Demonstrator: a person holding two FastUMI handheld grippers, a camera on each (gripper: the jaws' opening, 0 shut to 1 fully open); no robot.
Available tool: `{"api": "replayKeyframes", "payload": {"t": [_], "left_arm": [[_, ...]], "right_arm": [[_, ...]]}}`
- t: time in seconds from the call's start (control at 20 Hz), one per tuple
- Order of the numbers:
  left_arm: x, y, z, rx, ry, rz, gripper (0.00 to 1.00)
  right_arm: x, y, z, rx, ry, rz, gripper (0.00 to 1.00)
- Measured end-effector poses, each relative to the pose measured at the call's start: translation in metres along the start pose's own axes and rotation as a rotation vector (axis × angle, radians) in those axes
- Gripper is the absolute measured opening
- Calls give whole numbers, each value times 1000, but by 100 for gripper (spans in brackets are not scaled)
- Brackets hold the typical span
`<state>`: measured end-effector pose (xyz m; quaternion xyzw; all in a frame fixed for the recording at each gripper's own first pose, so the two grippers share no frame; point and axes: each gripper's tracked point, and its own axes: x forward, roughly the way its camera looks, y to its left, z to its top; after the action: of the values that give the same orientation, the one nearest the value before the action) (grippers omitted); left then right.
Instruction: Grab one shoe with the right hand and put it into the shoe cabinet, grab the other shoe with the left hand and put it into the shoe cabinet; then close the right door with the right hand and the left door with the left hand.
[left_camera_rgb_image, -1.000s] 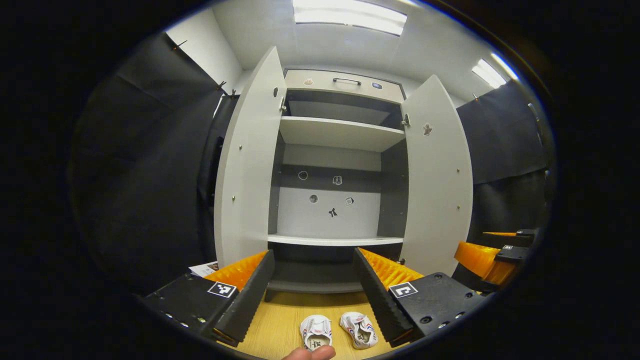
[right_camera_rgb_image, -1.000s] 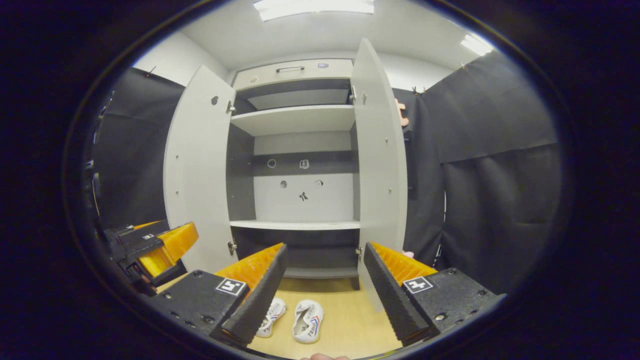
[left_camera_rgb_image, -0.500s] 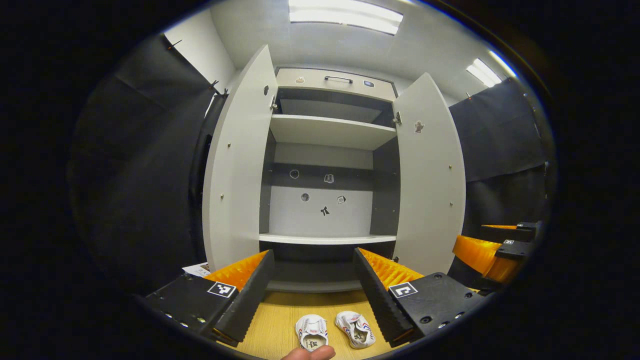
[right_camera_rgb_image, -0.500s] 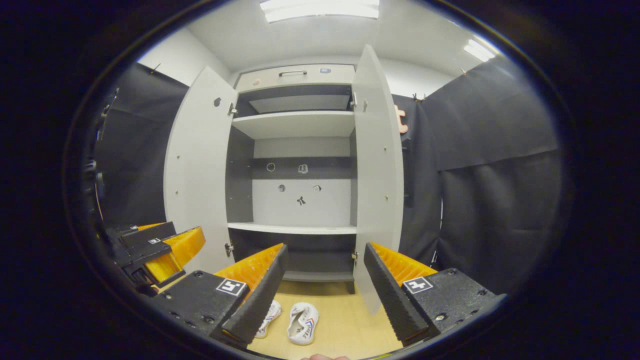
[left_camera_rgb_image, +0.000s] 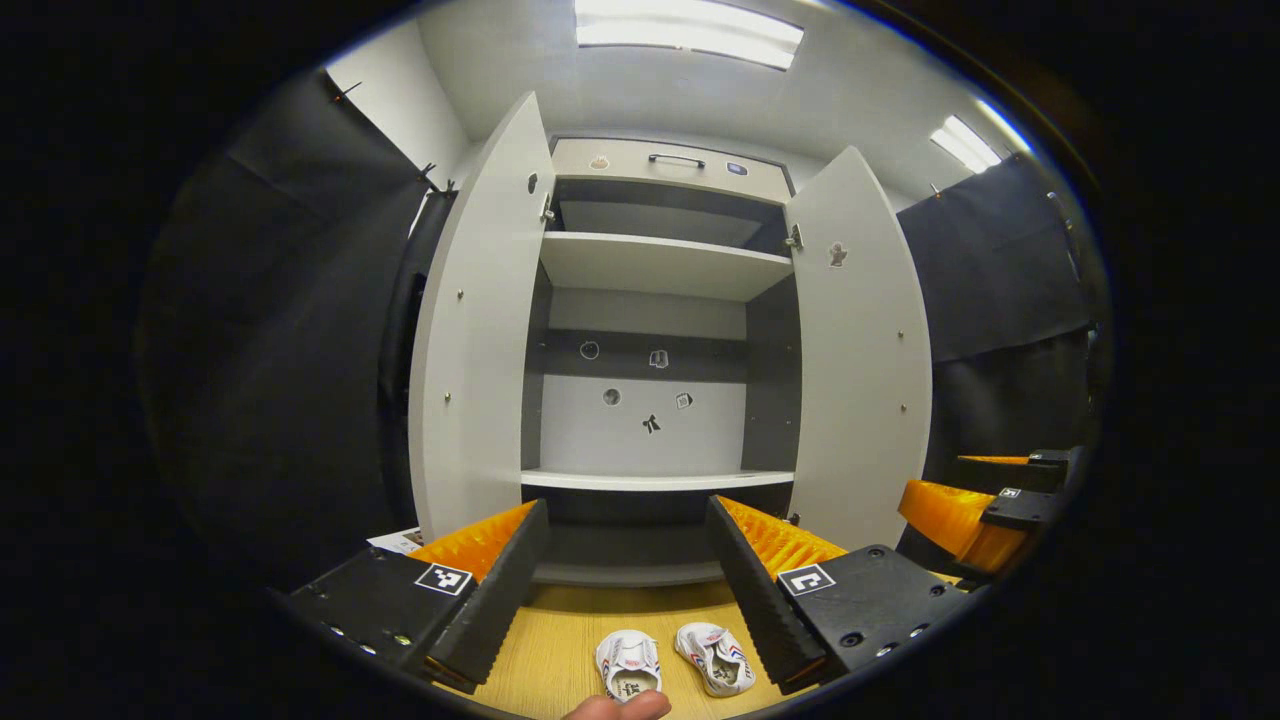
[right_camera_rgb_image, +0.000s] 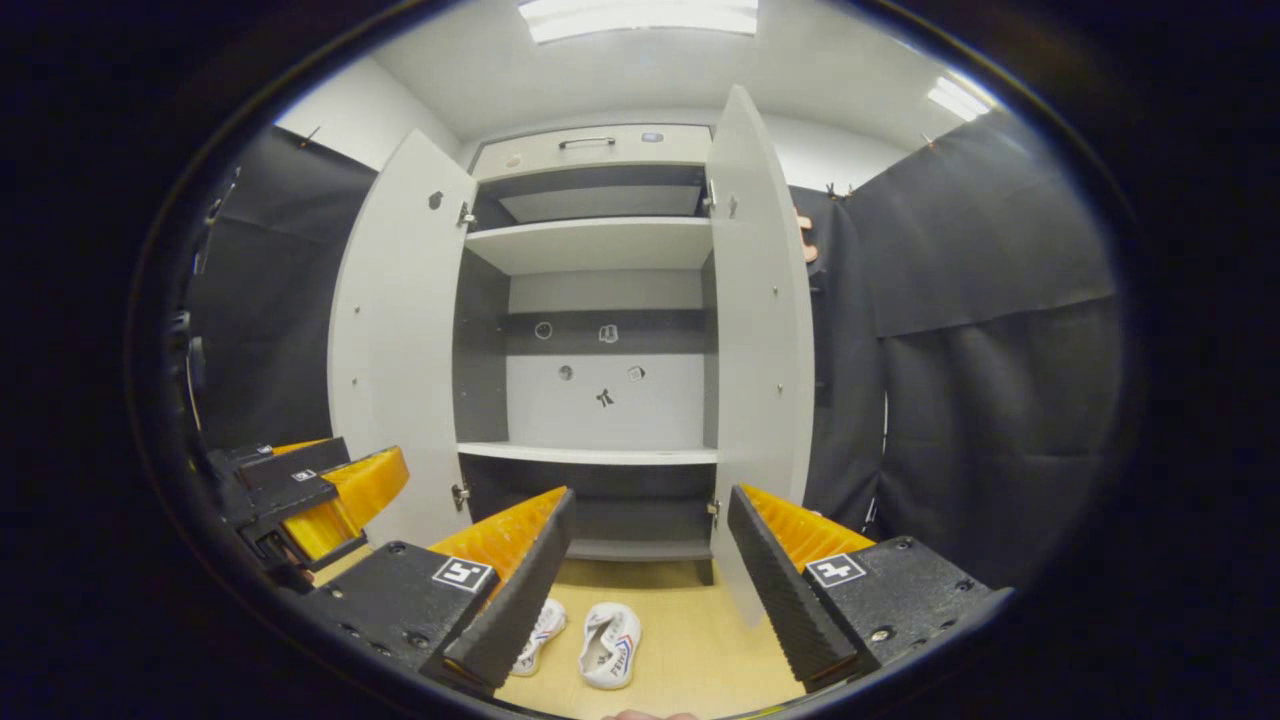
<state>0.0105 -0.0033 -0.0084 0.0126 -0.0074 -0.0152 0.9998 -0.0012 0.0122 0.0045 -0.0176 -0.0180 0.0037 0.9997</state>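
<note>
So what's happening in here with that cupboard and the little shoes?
A person holds a hand-held gripper in each hand, the left gripper and the right gripper, both open and empty. They face a shoe cabinet with its left door and right door wide open. Two small white shoes lie side by side on the wooden floor in front. Nothing has been picked up yet.
</note>
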Motion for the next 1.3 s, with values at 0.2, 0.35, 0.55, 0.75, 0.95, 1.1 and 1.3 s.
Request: {"api": "replayKeyframes", "payload": {"t": [0.2,0.35,0.55,0.75,0.95,1.1,1.3], "left_arm": [[-4,5,4,6,-11,6,95],[-6,10,3,11,-13,10,95],[-12,20,1,13,-9,30,95],[-16,30,-6,-8,9,42,95],[-18,46,-13,13,21,65,95],[-15,55,-15,21,24,78,95],[-12,65,-23,17,41,88,95]], "right_arm": [[7,14,-18,-13,29,23,99],[18,26,-46,-32,75,42,99],[35,46,-97,-60,160,89,99],[50,67,-157,-50,272,151,99],[70,79,-211,27,408,177,98],[82,80,-246,31,480,173,92],[92,83,-290,24,582,173,83]]}}
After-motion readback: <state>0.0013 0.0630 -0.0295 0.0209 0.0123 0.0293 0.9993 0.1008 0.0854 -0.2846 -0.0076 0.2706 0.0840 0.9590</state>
